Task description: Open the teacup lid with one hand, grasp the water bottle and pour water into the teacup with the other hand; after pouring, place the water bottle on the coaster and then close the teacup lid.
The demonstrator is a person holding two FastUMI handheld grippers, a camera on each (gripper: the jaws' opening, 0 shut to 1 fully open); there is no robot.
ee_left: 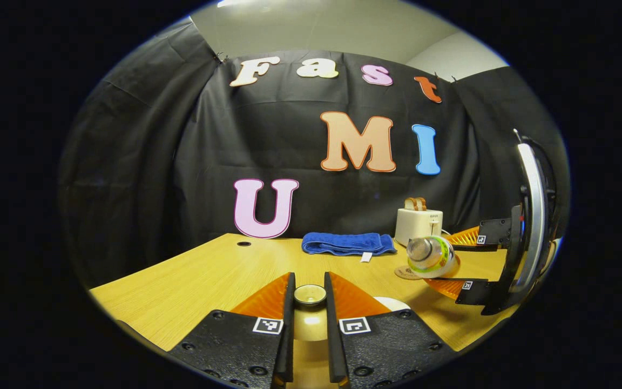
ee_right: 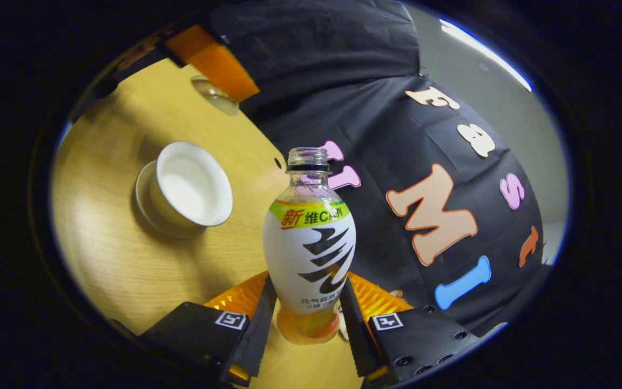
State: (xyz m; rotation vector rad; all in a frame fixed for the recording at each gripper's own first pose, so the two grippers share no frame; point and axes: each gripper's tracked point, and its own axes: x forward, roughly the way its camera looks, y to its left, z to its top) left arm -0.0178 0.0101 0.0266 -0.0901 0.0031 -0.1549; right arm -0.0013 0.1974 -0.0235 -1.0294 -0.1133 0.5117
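My left gripper (ee_left: pixel 310 282) is shut on the knob of the teacup lid (ee_left: pixel 310 295) and holds it up off the table. The open white teacup (ee_right: pixel 189 189) stands on its saucer on the wooden table (ee_right: pixel 127 265); its rim (ee_left: pixel 392 302) peeks out beside my left fingers. My right gripper (ee_right: pixel 305 289) is shut on the uncapped water bottle (ee_right: pixel 308 243), low on its body. In the left gripper view that bottle (ee_left: pixel 431 256) lies tilted in the right gripper (ee_left: pixel 470 259), mouth toward the cup. No stream of water shows. The round coaster (ee_left: pixel 407 273) lies just behind the bottle.
A white toaster (ee_left: pixel 418 224) with bread in it stands at the back right of the table. A folded blue towel (ee_left: pixel 347 243) lies to its left. In the right gripper view, the left gripper (ee_right: pixel 219 67) hangs beyond the cup with the lid (ee_right: pixel 215 95).
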